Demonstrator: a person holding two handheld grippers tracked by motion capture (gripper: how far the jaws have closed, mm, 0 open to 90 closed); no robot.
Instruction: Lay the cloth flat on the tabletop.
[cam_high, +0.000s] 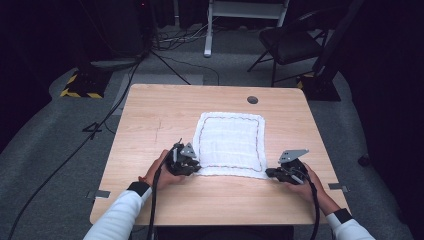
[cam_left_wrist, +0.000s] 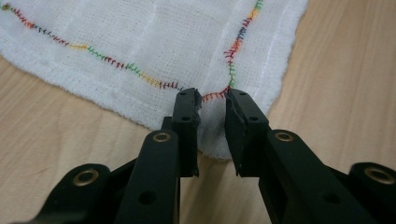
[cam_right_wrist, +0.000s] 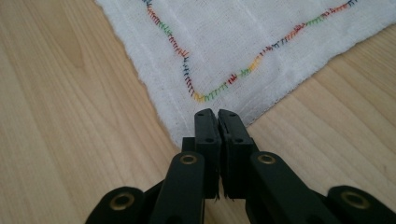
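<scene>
Your right gripper has its jaws pressed together on the near right corner of the white gauze cloth; the tip of that corner disappears between the pads. Your left gripper has its jaws a little apart, straddling the near left corner, with a small ridge of fabric bunched up between them; whether the pads truly bite there is not clear. The cloth lies flat near the middle of the wooden table, a gripper at each near corner.

Before lifting, close the left fully so both corners are held alike. Grab past the stitched line, not just the fringe, or the weave may slip out. Raise both hands together and keep the near edge taut, so the sheet doesn't sag or twist.

Material: thin, open-weave, soft, slightly fuzzy at the hem. Roughly square, rounded corners. Multicoloured blanket stitch runs inside the border: red, green, yellow, blue. Tabletop is pale, smooth, straight-grained, so the cloth will likely slide easily.
</scene>
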